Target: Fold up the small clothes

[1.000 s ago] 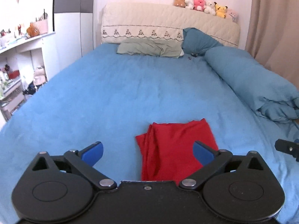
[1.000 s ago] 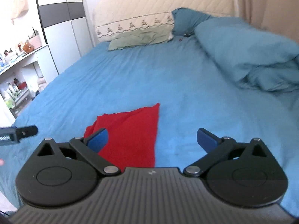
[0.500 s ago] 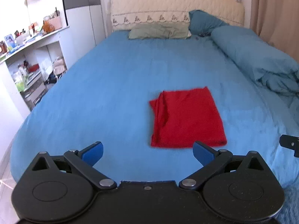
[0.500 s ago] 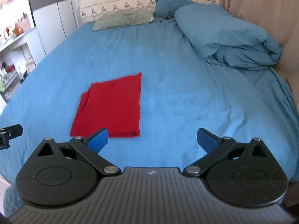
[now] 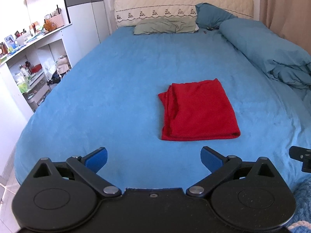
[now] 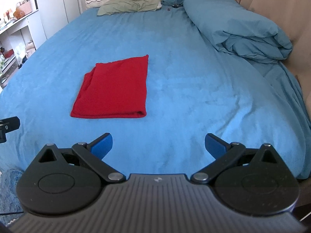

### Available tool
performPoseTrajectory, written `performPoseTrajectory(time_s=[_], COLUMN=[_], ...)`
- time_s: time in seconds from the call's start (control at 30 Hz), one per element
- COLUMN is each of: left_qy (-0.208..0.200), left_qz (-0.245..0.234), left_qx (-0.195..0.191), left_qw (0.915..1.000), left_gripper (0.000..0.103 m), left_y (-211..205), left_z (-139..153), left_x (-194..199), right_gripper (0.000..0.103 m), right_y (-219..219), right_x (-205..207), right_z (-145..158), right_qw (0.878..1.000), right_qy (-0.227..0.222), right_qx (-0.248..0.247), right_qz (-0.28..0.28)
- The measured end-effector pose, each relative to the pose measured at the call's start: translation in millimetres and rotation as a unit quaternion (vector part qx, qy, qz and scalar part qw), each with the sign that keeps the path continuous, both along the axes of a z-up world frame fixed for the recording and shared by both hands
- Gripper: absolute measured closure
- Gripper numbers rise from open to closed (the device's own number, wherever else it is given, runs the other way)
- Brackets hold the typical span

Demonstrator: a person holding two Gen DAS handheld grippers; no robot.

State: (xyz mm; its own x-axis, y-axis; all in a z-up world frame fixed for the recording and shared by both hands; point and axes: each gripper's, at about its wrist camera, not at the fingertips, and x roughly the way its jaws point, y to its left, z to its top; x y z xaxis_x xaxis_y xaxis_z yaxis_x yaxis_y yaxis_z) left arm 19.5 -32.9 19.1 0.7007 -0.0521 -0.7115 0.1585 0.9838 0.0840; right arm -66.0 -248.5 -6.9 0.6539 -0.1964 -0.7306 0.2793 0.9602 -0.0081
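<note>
Cloth [image 5: 198, 109] lies folded on bed [image 5: 120, 81], no writing legible

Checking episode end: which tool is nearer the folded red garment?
Left, slightly. The left tool sits just short of the folded red garment's near edge; the right tool is back and off its right side.

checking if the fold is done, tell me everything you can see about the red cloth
The red cloth is plain, soft-looking fabric folded into a rough rectangle, lying flat on the blue bed sheet. Its near edge is a rounded fold; layered edges bunch a little at the far left corner. Only the sheet touches it: the left gripper and right gripper are open, short of it.
</note>
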Motion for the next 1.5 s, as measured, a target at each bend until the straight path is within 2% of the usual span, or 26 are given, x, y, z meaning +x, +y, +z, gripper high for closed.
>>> performPoseTrajectory(time_s=[1.5], left_qy=[-0.012], left_qz=[-0.015], left_qx=[0.02], left_qw=[0.9996], left_gripper=[0.0], left_y=[-8.2], left_z=[-2.7], left_x=[-3.1], right_gripper=[0.0], right_y=[-4.1], right_x=[5.4], right_z=[-1.8], right_qw=[1.0], right_qy=[0.007], right_qx=[0.006], right_qz=[-0.005])
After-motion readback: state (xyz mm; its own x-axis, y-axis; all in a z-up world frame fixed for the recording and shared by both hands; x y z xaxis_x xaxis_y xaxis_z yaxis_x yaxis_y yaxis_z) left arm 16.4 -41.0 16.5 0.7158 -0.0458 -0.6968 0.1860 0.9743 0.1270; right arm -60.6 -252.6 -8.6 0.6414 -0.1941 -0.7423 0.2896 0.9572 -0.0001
